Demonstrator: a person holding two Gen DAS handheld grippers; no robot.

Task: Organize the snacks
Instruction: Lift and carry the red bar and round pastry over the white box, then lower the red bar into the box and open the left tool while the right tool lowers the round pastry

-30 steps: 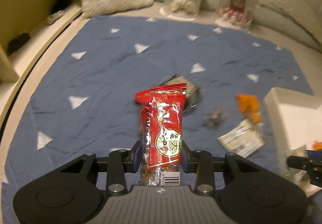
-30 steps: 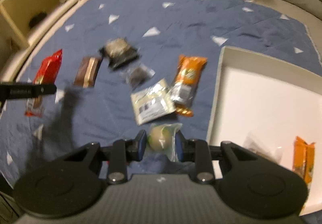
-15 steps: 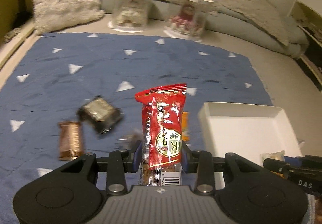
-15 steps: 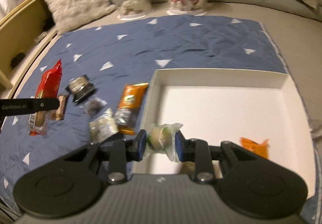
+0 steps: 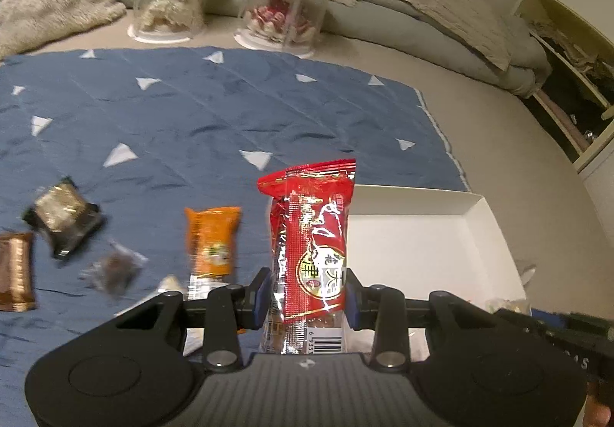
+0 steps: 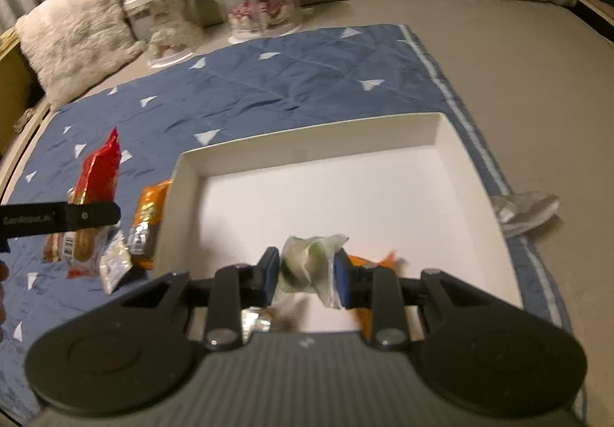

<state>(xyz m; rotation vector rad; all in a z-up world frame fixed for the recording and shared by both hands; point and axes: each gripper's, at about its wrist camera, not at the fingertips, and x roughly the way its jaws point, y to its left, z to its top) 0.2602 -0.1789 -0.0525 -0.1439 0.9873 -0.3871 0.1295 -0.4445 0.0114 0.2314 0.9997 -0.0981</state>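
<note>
White cardboard walls of the box (image 6: 184,173) ring a mostly bare floor, with an orange packet (image 6: 378,260) near its front edge. The right claw (image 6: 307,269) is clamped on a clear wrapped snack (image 6: 307,262) above that front edge. The left claw (image 5: 307,292) grips a red packet (image 5: 311,235) upright over the box's left rim. Loose snacks (image 5: 213,239) lie on the blue quilt (image 5: 192,112), whose far half is open.
</note>
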